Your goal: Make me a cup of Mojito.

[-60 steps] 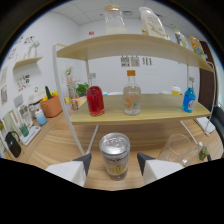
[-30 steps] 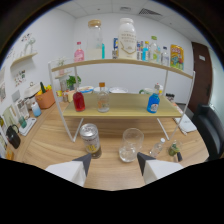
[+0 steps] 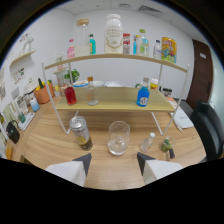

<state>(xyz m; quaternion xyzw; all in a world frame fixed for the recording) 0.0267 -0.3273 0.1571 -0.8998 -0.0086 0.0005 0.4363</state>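
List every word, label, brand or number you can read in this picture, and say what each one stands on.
None can be read.
Tall white jar on the top shelf: label print blurred.
Silver drink can on the wooden table: markings too small.
Yellow cartons on the top shelf: print blurred.

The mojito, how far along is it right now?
Early. The clear drinking glass on the wooden table holds what looks like ice. The silver drink can stands beside it, released. The gripper is open, holding nothing. Pouring seems left; the red liquid bottle sits shelved.
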